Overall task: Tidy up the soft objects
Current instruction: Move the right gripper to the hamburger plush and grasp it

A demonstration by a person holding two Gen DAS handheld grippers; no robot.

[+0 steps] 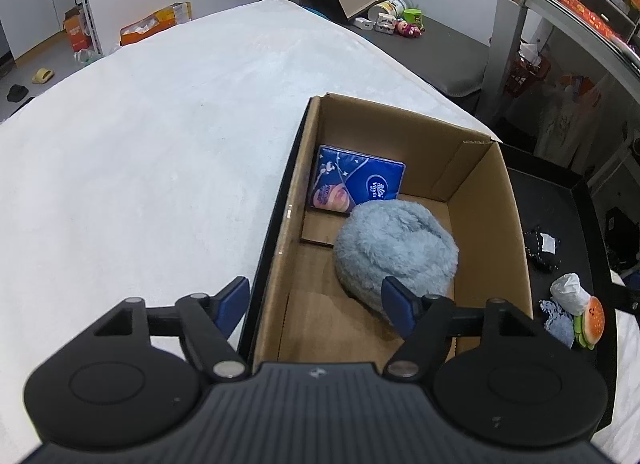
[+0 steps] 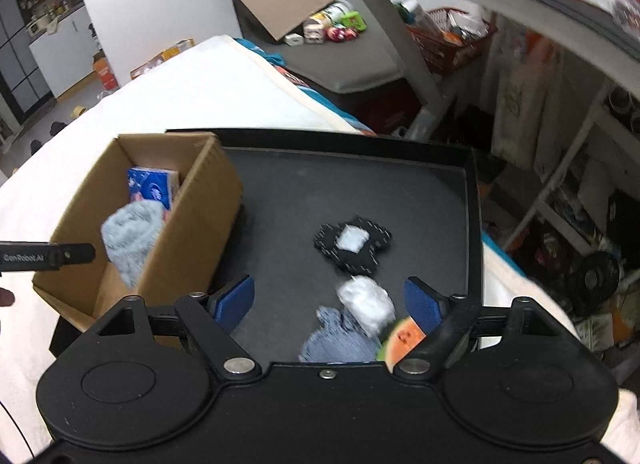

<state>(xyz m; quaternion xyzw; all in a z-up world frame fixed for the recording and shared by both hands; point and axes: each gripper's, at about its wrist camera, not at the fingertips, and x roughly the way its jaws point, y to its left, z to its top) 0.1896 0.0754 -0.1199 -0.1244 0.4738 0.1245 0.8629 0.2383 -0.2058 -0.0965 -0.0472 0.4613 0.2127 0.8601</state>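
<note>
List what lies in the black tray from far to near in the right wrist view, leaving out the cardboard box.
Black patterned cloth with a white patch → crumpled white item → blue-grey knit piece, with the watermelon-slice toy about level with it, nearest the right gripper.

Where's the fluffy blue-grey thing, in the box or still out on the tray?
In the box. The fluffy blue-grey thing rests on the cardboard box floor beside the blue tissue pack; the left hand-held gripper is open, not gripping it.
</note>
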